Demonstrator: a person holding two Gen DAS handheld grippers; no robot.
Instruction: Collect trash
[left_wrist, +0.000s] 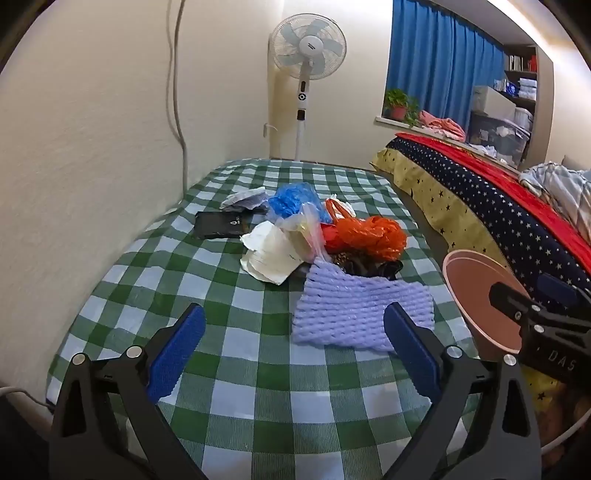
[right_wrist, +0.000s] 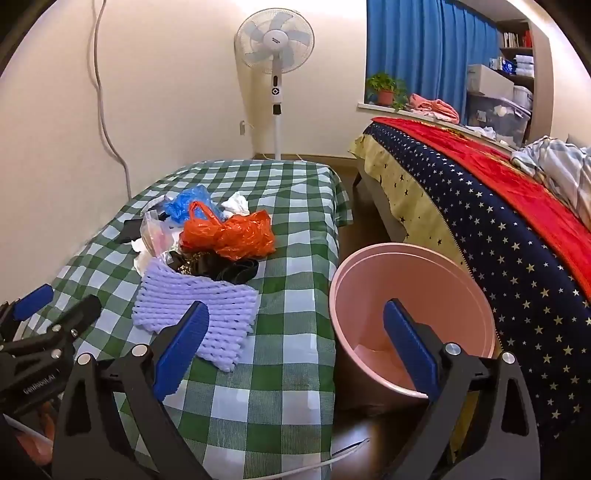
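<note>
My left gripper (left_wrist: 293, 350) hangs low in its frame, fingers wide apart, over the table (left_wrist: 236, 369). Trash pile (left_wrist: 314, 236) sits mid-frame on the table, foam sheet (left_wrist: 354, 314) at its near edge, just ahead of my right finger. Flat pouch (left_wrist: 218, 225) left of the pile. Bin (right_wrist: 410, 317) on the floor right of the table, between table and bed (right_wrist: 498, 236); my right gripper (right_wrist: 295, 347) straddles the table edge and bin rim. Fan (left_wrist: 308, 74) upper centre, behind the table. Window sill plant (right_wrist: 386, 88) upper right.
</note>
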